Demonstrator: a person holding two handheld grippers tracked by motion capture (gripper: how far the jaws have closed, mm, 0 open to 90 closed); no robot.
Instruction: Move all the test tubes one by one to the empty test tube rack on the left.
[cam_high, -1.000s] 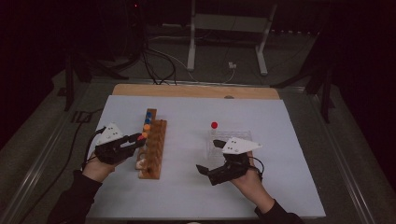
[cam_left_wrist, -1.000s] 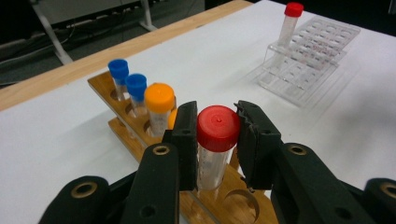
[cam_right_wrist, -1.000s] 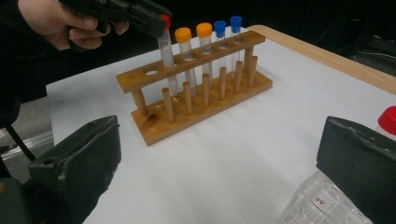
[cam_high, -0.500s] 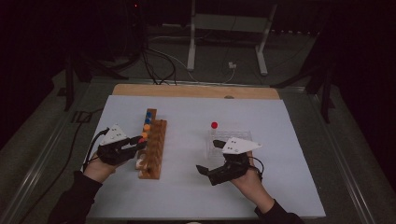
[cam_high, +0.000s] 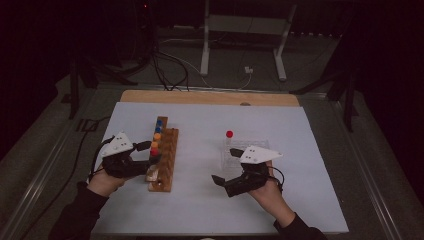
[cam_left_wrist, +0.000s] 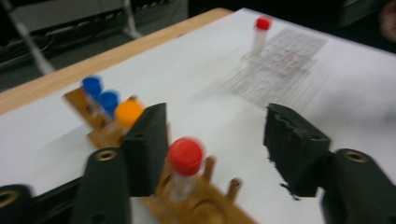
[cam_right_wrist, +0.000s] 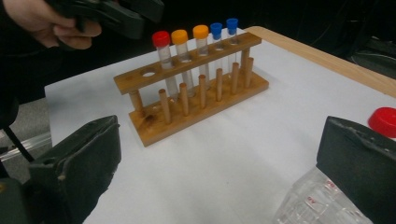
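Now the left tongs (cam_left_wrist: 215, 149) have just been opening, their jaws standing apart on either side of the red-capped tube (cam_left_wrist: 185, 164), which sits upright in the wooden rack (cam_right_wrist: 187, 100) on the white table (cam_high: 200, 210); the blurred left gripper view suggests the pads no longer press it. Well apart, the right tongs (cam_right_wrist: 219, 163) hang open by the clear rack (cam_high: 235, 155).

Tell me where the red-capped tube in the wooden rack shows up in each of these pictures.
High view: red-capped tube in the wooden rack, left of centre, by the left gripper.
Left gripper view: low centre, between the open jaws.
Right gripper view: upper left, nearest end of the tube row.
Shared landmark: the orange cap next to it.
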